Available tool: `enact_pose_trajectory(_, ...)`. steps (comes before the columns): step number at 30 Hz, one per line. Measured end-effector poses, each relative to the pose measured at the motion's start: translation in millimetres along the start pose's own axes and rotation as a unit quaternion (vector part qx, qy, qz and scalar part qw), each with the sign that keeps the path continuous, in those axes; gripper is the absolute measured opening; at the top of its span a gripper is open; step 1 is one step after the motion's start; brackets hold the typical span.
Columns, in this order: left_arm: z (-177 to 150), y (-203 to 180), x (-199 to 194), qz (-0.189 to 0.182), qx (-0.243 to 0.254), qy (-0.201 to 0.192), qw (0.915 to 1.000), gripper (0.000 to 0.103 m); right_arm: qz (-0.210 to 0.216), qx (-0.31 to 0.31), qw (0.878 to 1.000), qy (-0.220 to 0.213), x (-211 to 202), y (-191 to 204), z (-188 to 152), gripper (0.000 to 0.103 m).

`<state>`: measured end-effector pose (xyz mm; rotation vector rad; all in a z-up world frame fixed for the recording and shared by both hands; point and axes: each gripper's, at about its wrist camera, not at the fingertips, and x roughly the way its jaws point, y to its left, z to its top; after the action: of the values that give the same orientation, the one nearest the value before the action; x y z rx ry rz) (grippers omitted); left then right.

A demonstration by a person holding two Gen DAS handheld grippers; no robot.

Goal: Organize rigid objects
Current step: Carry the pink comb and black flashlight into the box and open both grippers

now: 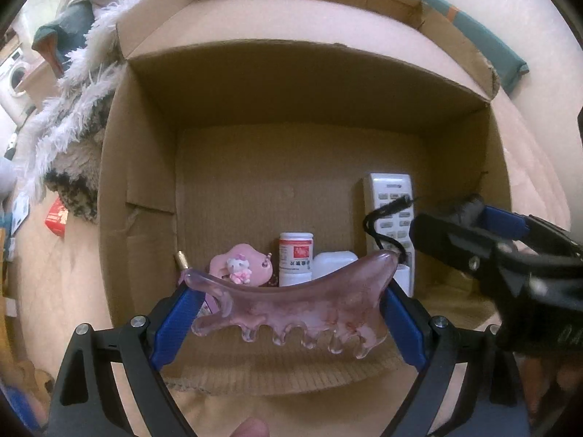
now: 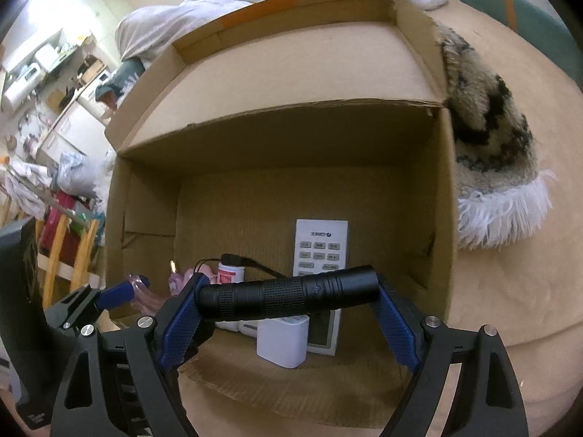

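The left tongs (image 1: 288, 313) grip a pink comb (image 1: 291, 307) endwise over the cardboard box (image 1: 138, 167); the right tongs (image 2: 288, 300) clamp a black flashlight (image 2: 288, 293) likewise. Bare floor lies toward twelve o'clock, beyond the remote (image 2: 320, 251) and pill bottle (image 1: 296, 260). Each piece is best lowered there, level, before the tongs part.

Cardboard box (image 1: 145, 167) is open at top; its far and middle floor is left bare, so room is given there. Near floor is taken up by white remote (image 2: 320, 251), white case (image 2: 282, 340), pill bottle (image 1: 296, 260), pink charm (image 1: 242, 264). Box sides are flanked by fluffy blanket (image 2: 488, 153).
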<state>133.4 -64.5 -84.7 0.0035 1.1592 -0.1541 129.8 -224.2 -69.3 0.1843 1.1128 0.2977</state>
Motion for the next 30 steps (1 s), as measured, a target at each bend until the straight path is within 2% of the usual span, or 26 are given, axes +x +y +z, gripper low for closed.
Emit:
enact_pose_trajectory(5, 1, -1, 10, 0.006, -0.007, 0.008, 0.9999, 0.092, -0.014, -0.002, 1.0, 0.014, 8, -2, -1, 0.093)
enact_pose_trajectory(7, 1, -2, 12, 0.009, -0.008, 0.023, 0.9997, 0.092, -0.02, -0.007, 1.0, 0.013, 10, 0, 0, 0.093)
enact_pose_trajectory(16, -3, -9, 21, 0.019, -0.012, 0.039, 0.999, 0.093, -0.03, -0.015, 0.999, 0.013, 13, 5, -1, 0.093)
enact_pose_trajectory(19, -4, -11, 21, 0.017, -0.015, 0.036, 0.9991, 0.093, -0.024, -0.013, 1.0, 0.005, 12, 6, -1, 0.095)
enact_pose_trajectory(21, -6, -10, 19, 0.018, -0.018, 0.03, 0.9992, 0.1, -0.019, -0.013, 1.0, -0.003, 8, 8, 0, 0.103)
enact_pose_trajectory(22, -6, -10, 19, 0.015, -0.02, 0.03, 0.9992, 0.103, -0.015, -0.011, 1.0, -0.007, 6, 7, 0, 0.103)
enact_pose_trajectory(30, -8, 0, 24, 0.015, -0.03, 0.042, 0.9986, 0.103, -0.004, -0.004, 1.0, -0.021, -2, 4, 3, 0.103)
